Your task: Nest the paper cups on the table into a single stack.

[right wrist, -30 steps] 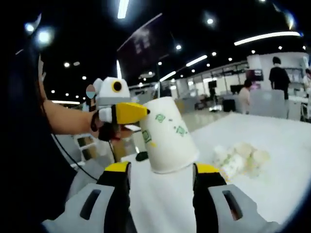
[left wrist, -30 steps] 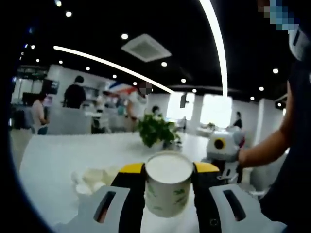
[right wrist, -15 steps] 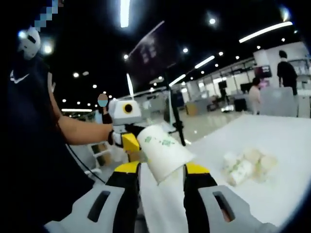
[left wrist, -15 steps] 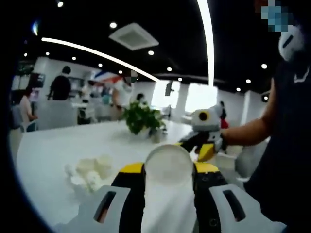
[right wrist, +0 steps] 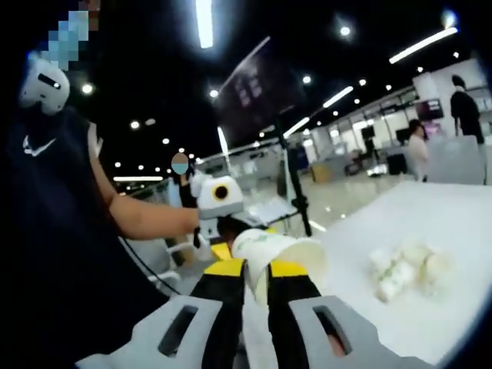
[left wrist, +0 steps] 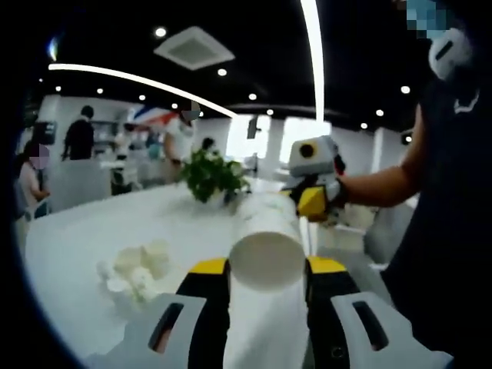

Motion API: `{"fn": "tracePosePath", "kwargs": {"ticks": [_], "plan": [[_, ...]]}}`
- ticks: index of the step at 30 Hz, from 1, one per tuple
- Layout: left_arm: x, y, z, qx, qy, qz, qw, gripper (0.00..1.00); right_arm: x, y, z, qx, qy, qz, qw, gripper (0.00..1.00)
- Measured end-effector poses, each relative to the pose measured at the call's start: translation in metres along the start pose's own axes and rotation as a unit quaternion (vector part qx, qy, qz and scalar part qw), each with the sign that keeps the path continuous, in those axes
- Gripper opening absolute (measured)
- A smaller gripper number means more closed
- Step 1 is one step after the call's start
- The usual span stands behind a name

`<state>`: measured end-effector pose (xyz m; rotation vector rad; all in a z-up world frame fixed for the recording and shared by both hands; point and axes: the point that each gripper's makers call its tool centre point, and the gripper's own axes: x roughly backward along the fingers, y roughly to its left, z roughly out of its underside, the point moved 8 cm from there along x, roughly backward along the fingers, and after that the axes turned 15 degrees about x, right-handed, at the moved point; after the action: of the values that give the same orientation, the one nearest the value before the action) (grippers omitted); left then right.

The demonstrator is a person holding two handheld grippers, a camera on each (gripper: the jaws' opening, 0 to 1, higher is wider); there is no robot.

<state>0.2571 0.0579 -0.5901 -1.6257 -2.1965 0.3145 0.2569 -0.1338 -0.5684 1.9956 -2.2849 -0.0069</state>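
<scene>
Above the white table (left wrist: 69, 238), the left gripper (left wrist: 257, 270) clamped a paper cup (left wrist: 265, 250), base toward the camera. Opposite, the right gripper (right wrist: 256, 270) was nearly closed on a second cup (right wrist: 278, 252). Loose cups (right wrist: 407, 269) lay clustered on the table.

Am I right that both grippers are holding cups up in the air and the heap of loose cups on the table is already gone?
Not quite. Both grippers do hold cups aloft, but the heap of loose cups is on the white table; the right gripper view shows it beside the held cups, and the left gripper view shows it too.
</scene>
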Motion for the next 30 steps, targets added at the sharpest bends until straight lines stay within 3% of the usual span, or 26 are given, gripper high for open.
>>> {"fn": "tracePosePath", "kwargs": {"ticks": [9, 16, 21, 25, 26, 28, 30], "plan": [[0.002, 0.001, -0.005, 0.007, -0.014, -0.008, 0.9998, 0.35, -0.003, 0.006, -0.013, -0.009, -0.016, -0.031, 0.9994, 0.0], [0.003, 0.003, -0.01, 0.018, -0.026, -0.02, 0.9993, 0.56, -0.008, 0.007, -0.018, -0.001, -0.001, -0.042, 0.9991, 0.0], [0.008, 0.013, -0.012, 0.026, -0.039, -0.065, 0.9968, 0.8, -0.007, 0.001, -0.027, 0.022, 0.025, -0.027, 0.9991, 0.0], [0.023, 0.034, -0.006, 0.018, -0.018, -0.158, 0.9871, 0.84, -0.006, -0.004, -0.036, 0.021, 0.069, -0.03, 0.9969, 0.0], [0.027, 0.038, -0.002, 0.027, -0.007, -0.171, 0.9849, 0.86, -0.006, -0.007, -0.038, 0.033, 0.083, -0.026, 0.9957, 0.0], [0.032, 0.043, 0.001, 0.03, -0.012, -0.191, 0.9811, 0.96, -0.006, -0.009, -0.043, 0.044, 0.099, -0.027, 0.9937, 0.0], [0.039, 0.045, 0.005, 0.027, -0.009, -0.21, 0.9772, 0.98, -0.007, -0.012, -0.048, 0.061, 0.115, -0.024, 0.9913, 0.0]]}}
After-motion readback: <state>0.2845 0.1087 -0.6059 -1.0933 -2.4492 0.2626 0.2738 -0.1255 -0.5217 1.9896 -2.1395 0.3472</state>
